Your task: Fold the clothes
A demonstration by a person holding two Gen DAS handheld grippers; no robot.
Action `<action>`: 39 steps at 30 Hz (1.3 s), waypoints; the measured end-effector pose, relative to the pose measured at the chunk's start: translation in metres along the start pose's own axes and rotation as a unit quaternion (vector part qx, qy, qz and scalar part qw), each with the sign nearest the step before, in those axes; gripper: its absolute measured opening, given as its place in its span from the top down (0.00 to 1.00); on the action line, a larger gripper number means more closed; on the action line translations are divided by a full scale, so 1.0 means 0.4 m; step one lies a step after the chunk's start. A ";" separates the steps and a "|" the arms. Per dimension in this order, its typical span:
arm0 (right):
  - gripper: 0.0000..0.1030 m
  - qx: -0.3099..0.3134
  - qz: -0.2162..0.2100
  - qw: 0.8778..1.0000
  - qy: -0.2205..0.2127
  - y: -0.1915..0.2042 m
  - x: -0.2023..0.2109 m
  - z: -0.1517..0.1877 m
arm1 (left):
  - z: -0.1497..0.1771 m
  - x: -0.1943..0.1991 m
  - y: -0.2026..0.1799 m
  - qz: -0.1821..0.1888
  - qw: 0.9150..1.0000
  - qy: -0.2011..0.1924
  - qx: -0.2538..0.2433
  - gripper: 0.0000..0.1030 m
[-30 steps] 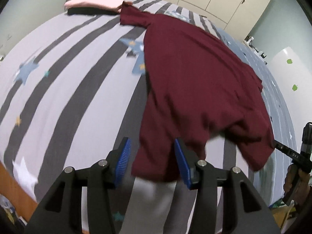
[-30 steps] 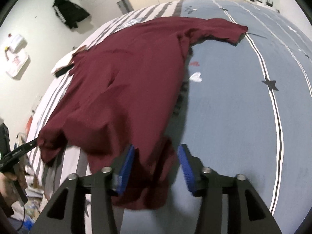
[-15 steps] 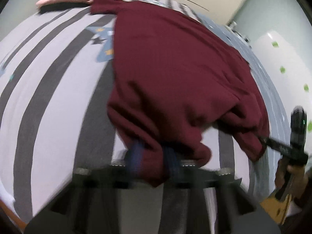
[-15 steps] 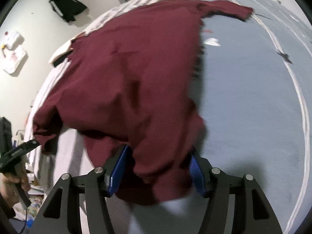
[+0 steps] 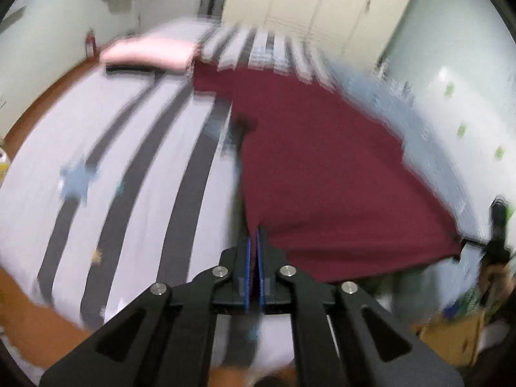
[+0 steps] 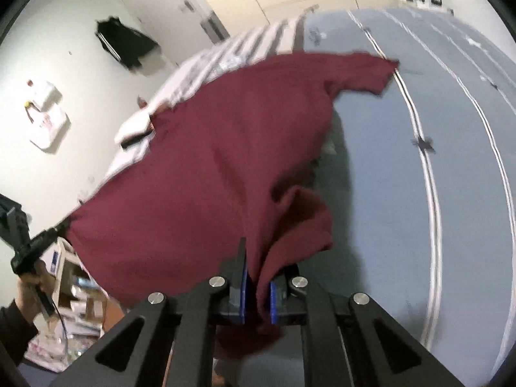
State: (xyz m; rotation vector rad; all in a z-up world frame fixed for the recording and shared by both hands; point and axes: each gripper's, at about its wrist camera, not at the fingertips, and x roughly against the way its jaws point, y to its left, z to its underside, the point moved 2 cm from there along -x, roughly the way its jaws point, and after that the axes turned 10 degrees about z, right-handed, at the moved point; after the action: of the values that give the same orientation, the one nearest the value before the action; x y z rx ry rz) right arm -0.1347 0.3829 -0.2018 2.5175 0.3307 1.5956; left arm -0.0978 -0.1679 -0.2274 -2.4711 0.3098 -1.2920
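Observation:
A dark red shirt (image 5: 322, 174) stretches from the bed up to both grippers, its near hem lifted off the cover. My left gripper (image 5: 253, 242) is shut on one hem corner, blue pads pressed together with cloth between them. In the right wrist view the same dark red shirt (image 6: 206, 167) hangs taut, and my right gripper (image 6: 258, 277) is shut on a bunched fold of the other hem corner. One sleeve (image 6: 364, 74) still rests far out on the bed. The left wrist view is blurred by motion.
The bed has a grey striped cover (image 5: 129, 167) on one side and a blue-grey cover (image 6: 419, 167) on the other. A pink folded item (image 5: 148, 54) lies at the far end. Cupboards (image 5: 322, 9) stand behind. The other gripper and hand (image 6: 25, 258) show at the frame edge.
Both grippers went from open around the hem to shut on it, then rose and pulled back, lifting the near half of the shirt off the bed and stretching it taut.

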 end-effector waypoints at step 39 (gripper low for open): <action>0.98 -0.067 0.080 0.993 0.056 -0.167 -0.084 0.078 | 0.172 -0.079 0.034 -0.088 0.989 0.113 0.029 0.98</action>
State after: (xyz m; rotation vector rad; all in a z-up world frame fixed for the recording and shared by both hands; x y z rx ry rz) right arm -0.1278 0.4386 -0.2603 2.4125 0.0336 1.7573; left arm -0.0592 -0.1565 -0.2931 -2.3499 0.1079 -1.6331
